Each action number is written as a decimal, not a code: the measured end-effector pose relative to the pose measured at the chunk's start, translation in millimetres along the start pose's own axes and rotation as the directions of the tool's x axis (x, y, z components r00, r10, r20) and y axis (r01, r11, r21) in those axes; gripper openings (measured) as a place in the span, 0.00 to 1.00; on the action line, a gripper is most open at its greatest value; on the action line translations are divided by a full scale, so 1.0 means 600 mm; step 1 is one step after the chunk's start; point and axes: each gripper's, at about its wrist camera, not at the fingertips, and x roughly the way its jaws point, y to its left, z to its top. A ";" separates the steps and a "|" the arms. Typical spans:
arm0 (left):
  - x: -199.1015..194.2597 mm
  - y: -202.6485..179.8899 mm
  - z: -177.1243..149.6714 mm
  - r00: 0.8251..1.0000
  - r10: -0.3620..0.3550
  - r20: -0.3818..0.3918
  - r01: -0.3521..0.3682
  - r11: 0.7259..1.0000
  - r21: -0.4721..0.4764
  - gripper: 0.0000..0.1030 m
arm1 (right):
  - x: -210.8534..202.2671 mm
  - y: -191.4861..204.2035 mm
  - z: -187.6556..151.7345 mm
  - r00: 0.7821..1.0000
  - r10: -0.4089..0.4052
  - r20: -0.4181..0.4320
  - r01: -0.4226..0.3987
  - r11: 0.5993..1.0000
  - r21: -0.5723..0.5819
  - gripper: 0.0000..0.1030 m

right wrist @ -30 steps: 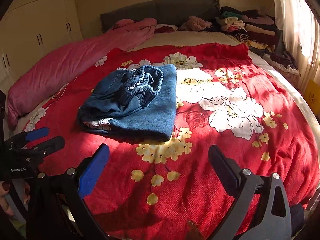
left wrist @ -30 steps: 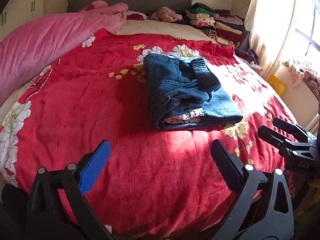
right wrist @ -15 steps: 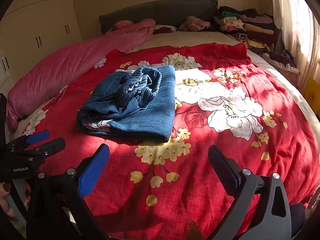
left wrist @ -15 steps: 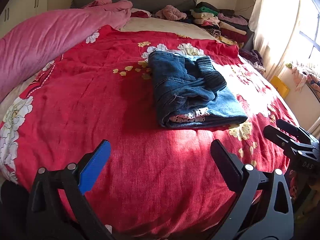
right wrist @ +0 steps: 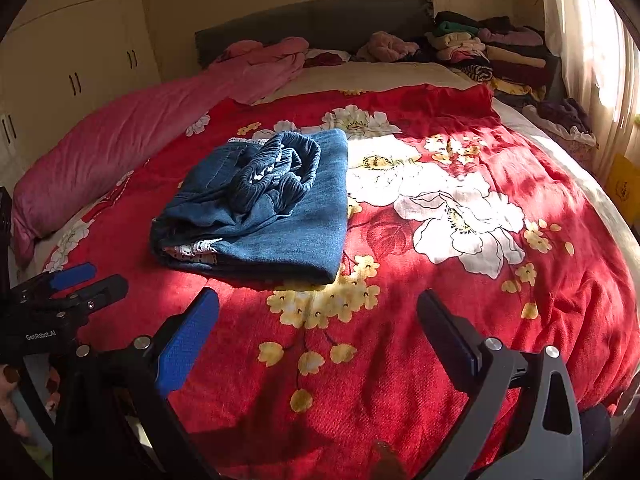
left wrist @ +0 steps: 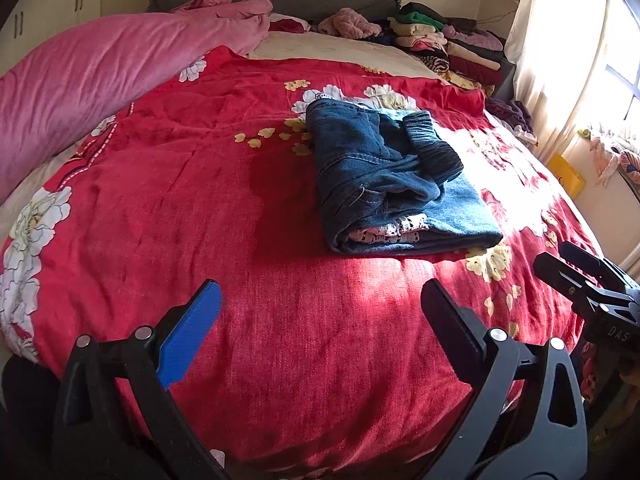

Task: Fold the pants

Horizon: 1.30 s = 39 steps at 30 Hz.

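Both tools, left (left wrist: 320, 316) and right (right wrist: 318, 320), have drifted closer, gaping empty; folded jeans (left wrist: 384, 176) near pink duvet (left wrist: 100, 68).

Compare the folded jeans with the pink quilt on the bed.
The jeans are blue denim, folded into a compact bundle mid-bed; the pink quilt is plush, far longer, and heaped loosely along the bed's edge. Both rest on the bed, on or beside the red floral blanket, untouched.
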 end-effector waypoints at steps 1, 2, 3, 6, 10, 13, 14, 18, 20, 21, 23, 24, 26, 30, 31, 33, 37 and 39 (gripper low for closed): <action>0.000 0.001 0.000 1.000 -0.001 -0.001 0.001 1.000 -0.002 0.91 | 0.001 0.000 0.000 1.000 0.000 -0.001 0.000 1.000 0.000 0.96; 0.000 0.001 0.000 1.000 0.000 -0.002 0.000 1.000 -0.002 0.91 | 0.000 0.001 0.000 1.000 0.001 -0.001 -0.001 1.000 0.001 0.96; 0.000 0.001 -0.001 1.000 0.002 -0.002 -0.002 1.000 -0.002 0.91 | 0.000 0.001 0.000 1.000 0.001 -0.002 -0.001 1.000 0.001 0.96; 0.000 0.001 0.000 1.000 0.000 -0.001 0.000 1.000 -0.002 0.91 | 0.000 0.001 0.000 1.000 0.001 -0.002 -0.001 1.000 -0.003 0.96; 0.000 0.001 0.000 1.000 0.009 0.000 -0.009 1.000 -0.001 0.91 | 0.000 0.004 -0.001 1.000 0.000 -0.003 0.000 1.000 -0.007 0.96; 0.000 0.002 0.000 1.000 0.016 0.003 -0.016 1.000 0.002 0.91 | 0.000 0.004 -0.001 1.000 0.000 -0.002 0.000 1.000 -0.005 0.96; 0.000 0.003 0.000 1.000 0.018 0.003 -0.018 1.000 0.002 0.91 | 0.000 0.003 -0.001 1.000 0.000 -0.003 0.000 1.000 -0.004 0.96; -0.001 0.004 0.000 1.000 0.017 0.002 -0.017 1.000 0.001 0.91 | 0.000 0.003 -0.002 1.000 -0.001 -0.004 0.001 1.000 -0.003 0.96; -0.001 0.004 0.000 1.000 0.023 0.004 -0.023 1.000 0.003 0.91 | 0.000 0.002 -0.002 1.000 -0.002 -0.003 0.002 1.000 -0.003 0.96; -0.001 0.005 0.000 1.000 0.026 0.005 -0.026 1.000 0.003 0.91 | 0.000 0.002 -0.002 1.000 -0.002 -0.003 0.002 1.000 -0.004 0.96; -0.002 0.005 0.000 1.000 0.024 0.003 -0.024 1.000 0.000 0.91 | 0.000 0.002 -0.002 1.000 -0.002 -0.004 0.002 1.000 -0.003 0.96; -0.002 0.006 0.000 1.000 0.023 0.001 -0.023 1.000 -0.003 0.91 | 0.000 0.002 -0.002 1.000 -0.002 -0.005 0.002 1.000 -0.002 0.96; -0.003 0.006 0.000 1.000 0.024 0.000 -0.024 1.000 -0.004 0.91 | 0.000 0.003 -0.003 1.000 -0.003 -0.006 0.003 1.000 -0.003 0.96; -0.004 0.006 0.000 1.000 0.025 0.000 -0.025 1.000 -0.004 0.91 | 0.000 0.003 -0.003 1.000 -0.003 -0.006 0.003 1.000 -0.003 0.96; -0.004 0.006 0.000 1.000 0.026 0.000 -0.026 1.000 -0.004 0.91 | 0.001 0.003 -0.003 1.000 -0.003 -0.006 0.003 1.000 -0.002 0.96; -0.004 0.006 0.000 1.000 0.028 0.001 -0.028 1.000 -0.001 0.91 | 0.000 0.002 -0.003 1.000 -0.004 -0.007 0.004 1.000 -0.001 0.96; -0.004 0.007 0.000 1.000 0.030 -0.001 -0.030 1.000 -0.003 0.91 | 0.000 0.002 -0.002 1.000 -0.005 -0.007 0.005 1.000 -0.002 0.96; -0.005 0.006 -0.001 0.999 0.033 -0.001 -0.033 0.999 -0.004 0.91 | 0.000 0.002 -0.002 1.000 -0.003 -0.007 0.003 1.000 -0.003 0.96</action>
